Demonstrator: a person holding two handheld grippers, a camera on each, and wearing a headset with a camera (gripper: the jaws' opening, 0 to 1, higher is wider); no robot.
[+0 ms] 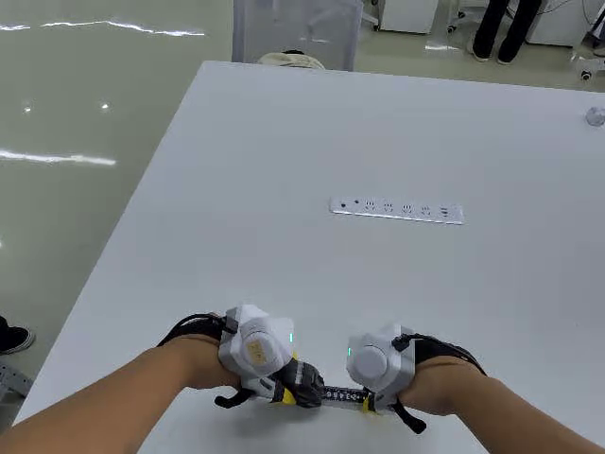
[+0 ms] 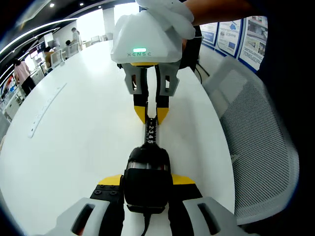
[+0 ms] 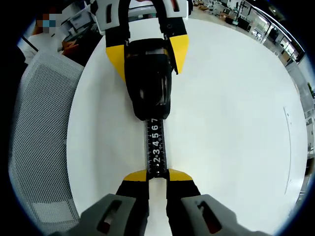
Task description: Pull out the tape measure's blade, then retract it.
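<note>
Tape measure case (image 2: 146, 162): likely rigid, smooth; left gripper (image 2: 147, 181) jaws clamped across it, lower centre. Blade (image 3: 156, 142): likely thin, springy; right gripper (image 3: 157, 177) jaws pinching its tip.

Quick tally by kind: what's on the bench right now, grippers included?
grippers: 2, left gripper and right gripper
tape measure: 1
power strip: 1
small grey object, far right, too small to identify: 1
total: 5

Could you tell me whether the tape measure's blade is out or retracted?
Partly out: a short numbered stretch of blade spans from case to right gripper.
</note>
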